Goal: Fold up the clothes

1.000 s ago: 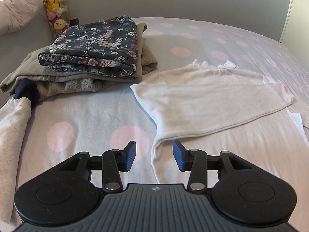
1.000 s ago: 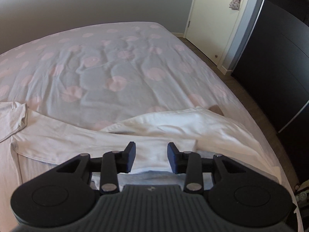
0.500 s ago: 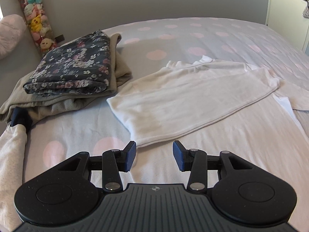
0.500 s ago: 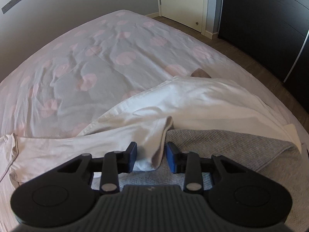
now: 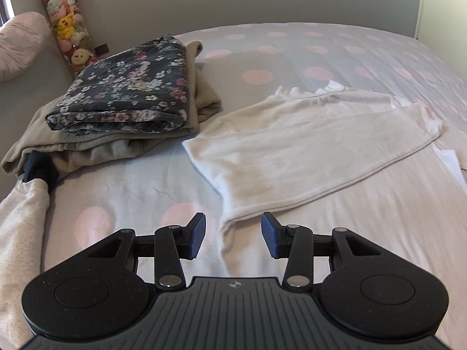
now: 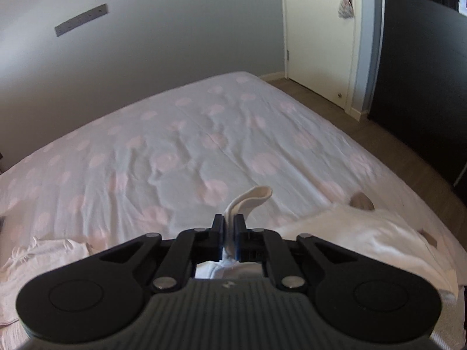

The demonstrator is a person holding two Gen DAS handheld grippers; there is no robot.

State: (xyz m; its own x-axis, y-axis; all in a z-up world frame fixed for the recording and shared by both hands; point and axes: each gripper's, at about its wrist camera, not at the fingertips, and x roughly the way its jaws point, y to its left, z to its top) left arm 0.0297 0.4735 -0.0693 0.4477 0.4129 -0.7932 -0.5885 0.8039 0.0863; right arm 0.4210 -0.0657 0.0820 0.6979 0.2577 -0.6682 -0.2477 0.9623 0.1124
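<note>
A white long-sleeved top (image 5: 315, 143) lies spread on the polka-dot bed, one part folded over. My left gripper (image 5: 232, 234) is open and empty, just above the folded hem at its near corner. In the right wrist view my right gripper (image 6: 232, 232) is shut on the end of the top's white sleeve (image 6: 251, 199), which sticks up in a loop beyond the fingers and is lifted above the bed. More of the white top (image 6: 359, 239) lies to the right below it.
A stack of folded clothes, a dark floral piece (image 5: 125, 90) on a beige one (image 5: 116, 145), sits at the back left. A light pink garment (image 5: 20, 227) lies at the left edge. The bed's edge (image 6: 408, 192), the floor, a door (image 6: 321, 35) and a dark wardrobe are to the right.
My right gripper has shut on the sleeve end and lifted it off the bed. My left gripper has stayed open and shifted a little toward the folded hem.
</note>
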